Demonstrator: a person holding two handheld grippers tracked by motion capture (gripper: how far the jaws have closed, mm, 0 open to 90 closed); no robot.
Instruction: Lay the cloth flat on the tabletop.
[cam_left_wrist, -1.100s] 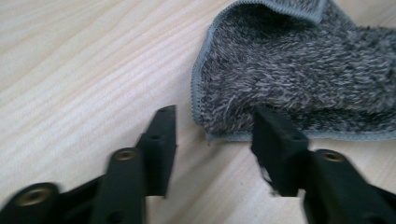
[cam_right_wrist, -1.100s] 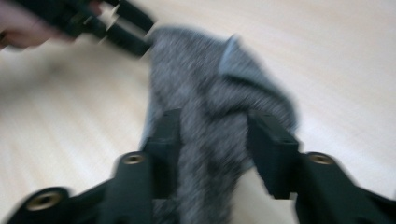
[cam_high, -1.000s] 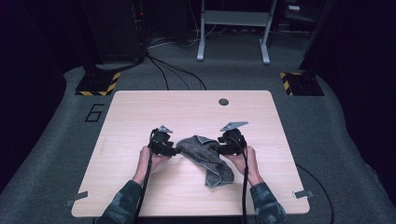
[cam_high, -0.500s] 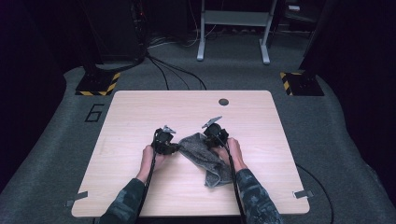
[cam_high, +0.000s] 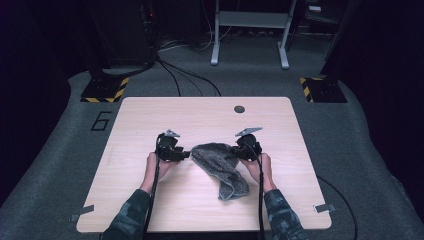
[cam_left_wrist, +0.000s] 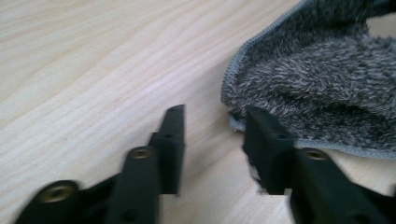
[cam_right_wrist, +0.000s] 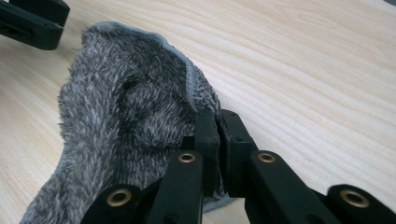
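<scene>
Centrally on the wooden table, the grey towel lies crumpled. Right gripper is clamped on its edge; left gripper, jaws just reopened, stands apart beside it.

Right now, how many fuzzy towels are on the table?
1. The grey towel lies crumpled on the wooden table, between the two grippers. The right gripper pinches its edge, and the left gripper is open beside its other edge.
</scene>
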